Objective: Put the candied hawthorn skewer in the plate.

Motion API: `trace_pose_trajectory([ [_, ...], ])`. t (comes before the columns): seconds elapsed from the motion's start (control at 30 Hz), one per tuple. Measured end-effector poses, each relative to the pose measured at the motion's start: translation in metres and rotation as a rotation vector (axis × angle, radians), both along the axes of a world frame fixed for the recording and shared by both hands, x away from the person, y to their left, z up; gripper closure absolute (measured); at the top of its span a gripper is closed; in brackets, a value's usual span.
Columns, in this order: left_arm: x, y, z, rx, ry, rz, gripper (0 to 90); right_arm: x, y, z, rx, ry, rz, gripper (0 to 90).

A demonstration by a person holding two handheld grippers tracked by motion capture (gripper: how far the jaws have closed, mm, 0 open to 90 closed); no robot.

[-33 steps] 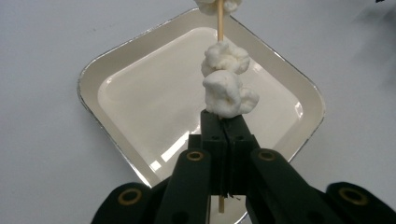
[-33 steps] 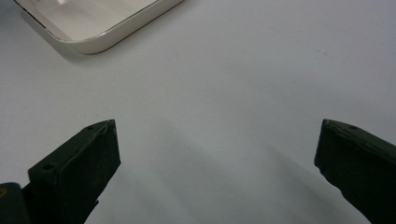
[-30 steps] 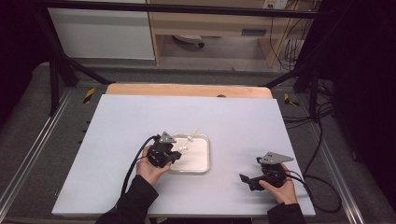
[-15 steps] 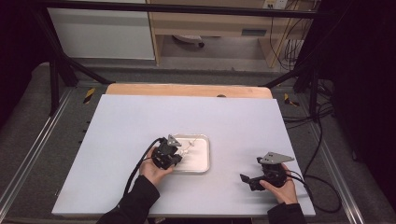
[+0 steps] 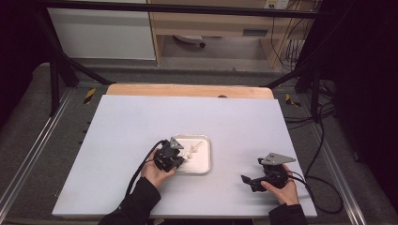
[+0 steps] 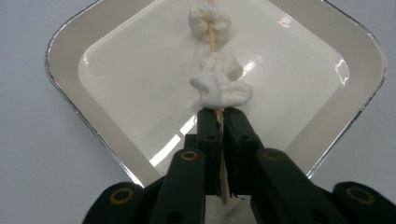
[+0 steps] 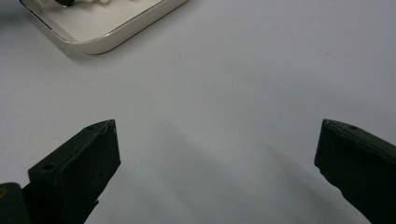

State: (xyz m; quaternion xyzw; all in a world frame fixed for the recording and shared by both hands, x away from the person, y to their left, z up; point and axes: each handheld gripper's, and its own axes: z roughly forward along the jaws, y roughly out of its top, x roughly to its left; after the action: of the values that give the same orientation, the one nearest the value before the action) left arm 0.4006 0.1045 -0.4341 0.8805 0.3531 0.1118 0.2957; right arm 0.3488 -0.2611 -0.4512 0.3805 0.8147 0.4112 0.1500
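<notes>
Risk sits with the left gripper (image 6: 220,140), whose jaws pinch one thin skewer (image 6: 219,126) just behind three white lumps (image 6: 219,88) over one tray (image 6: 70,98); I judge a twist could snap the stick or slide it loose. Right gripper (image 7: 215,163) hangs wide and empty above the counter (image 7: 257,70), the tray beyond its left jaw.

My left gripper (image 6: 223,122) has matt black plastic jaws with small brass-coloured pivot rings. They press on a thin, pale wooden skewer (image 6: 219,140) threaded through soft, lumpy white pieces (image 6: 219,86) with a dull, doughy surface. Beneath lies a glossy white tray (image 6: 116,140), smooth, with bright glints and a thin metallic-looking edge. My right gripper (image 7: 215,163) shows the same matt black plastic. The tabletop (image 5: 141,122) is smooth, matt pale grey, with a bare wood strip (image 5: 187,90) along its far edge.
</notes>
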Motion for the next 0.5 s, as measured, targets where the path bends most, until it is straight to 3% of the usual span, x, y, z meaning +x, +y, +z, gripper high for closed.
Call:
trace_pose_trajectory([
  [0.17, 0.000, 0.002, 0.002, 0.009, -0.014, 0.008, 75.7, 0.000, 0.000, 0.000, 0.004, 0.001, -0.001, 0.9],
  [0.27, -0.001, 0.005, 0.005, 0.008, -0.029, 0.014, 67.5, 0.000, 0.000, 0.000, 0.004, 0.003, -0.002, 0.9],
  [0.43, -0.003, 0.011, 0.010, -0.014, -0.012, -0.004, 52.4, -0.001, 0.000, 0.001, 0.007, 0.001, -0.003, 0.9],
  [0.5, -0.005, 0.015, 0.012, -0.018, -0.026, -0.003, 46.3, -0.001, 0.000, 0.001, 0.009, 0.002, -0.004, 0.9],
])
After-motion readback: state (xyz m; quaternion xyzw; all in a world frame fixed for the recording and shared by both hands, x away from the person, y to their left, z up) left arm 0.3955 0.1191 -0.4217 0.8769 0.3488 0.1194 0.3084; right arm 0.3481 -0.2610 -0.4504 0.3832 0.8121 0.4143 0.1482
